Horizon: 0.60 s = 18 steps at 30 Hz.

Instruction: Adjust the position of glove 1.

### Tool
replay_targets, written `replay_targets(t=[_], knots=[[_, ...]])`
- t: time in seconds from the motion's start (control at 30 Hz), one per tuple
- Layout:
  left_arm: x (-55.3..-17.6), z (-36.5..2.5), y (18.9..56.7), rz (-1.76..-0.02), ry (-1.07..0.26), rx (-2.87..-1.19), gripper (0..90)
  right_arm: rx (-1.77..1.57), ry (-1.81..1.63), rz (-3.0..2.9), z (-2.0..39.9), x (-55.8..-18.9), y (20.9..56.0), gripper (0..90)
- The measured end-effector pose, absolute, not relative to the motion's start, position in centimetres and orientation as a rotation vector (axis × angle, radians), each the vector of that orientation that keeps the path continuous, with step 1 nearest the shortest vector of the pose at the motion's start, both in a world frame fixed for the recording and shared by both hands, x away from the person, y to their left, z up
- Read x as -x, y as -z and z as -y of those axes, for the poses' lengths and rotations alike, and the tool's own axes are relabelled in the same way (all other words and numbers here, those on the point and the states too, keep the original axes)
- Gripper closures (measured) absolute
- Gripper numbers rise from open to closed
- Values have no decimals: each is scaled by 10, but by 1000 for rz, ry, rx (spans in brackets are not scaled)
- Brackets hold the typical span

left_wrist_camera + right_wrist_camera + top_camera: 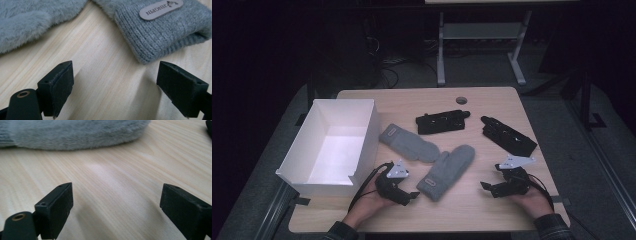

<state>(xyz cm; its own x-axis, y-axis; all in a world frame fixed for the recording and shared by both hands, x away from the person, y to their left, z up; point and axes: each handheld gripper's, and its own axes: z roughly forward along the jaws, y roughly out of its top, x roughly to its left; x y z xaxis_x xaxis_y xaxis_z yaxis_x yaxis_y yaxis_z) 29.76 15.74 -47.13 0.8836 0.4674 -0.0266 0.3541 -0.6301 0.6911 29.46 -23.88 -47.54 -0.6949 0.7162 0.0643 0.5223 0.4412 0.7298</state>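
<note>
Both grippers, left (412, 195) and right (486, 186), are resting wide open (nothing held) flanking a mitten (447, 171) near the surface's (492, 212) front edge, ready to grasp.

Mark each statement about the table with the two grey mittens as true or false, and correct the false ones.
1. The white box holds one mitten. False: both lie on the table.
2. The left tongs stand open over bare wood. True.
3. The nearer mitten carries a label on its cuff. True.
4. The right tongs grip the nearer mitten. False: they are open, with nothing between them.
5. The farther mitten lies between the box and the nearer mitten. True.
</note>
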Motion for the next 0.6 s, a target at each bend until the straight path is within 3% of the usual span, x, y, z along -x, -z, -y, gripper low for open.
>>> replay_targets(t=[0.23, 0.47, 0.53, 0.6], knots=[[-301, -156, 448, -636, -151, -2241, 150, -1045, -1058, -2463, 233, -294, 481, 101], [-316, -144, 435, -664, -162, -2229, 256, -1042, -1065, -2461, 233, -294, 482, 97], [-319, -142, 434, -672, -145, -2228, 339, -1042, -1065, -2461, 233, -294, 482, 96], [-325, -137, 432, -689, -133, -2214, 360, -1042, -1065, -2461, 233, -294, 482, 97]])
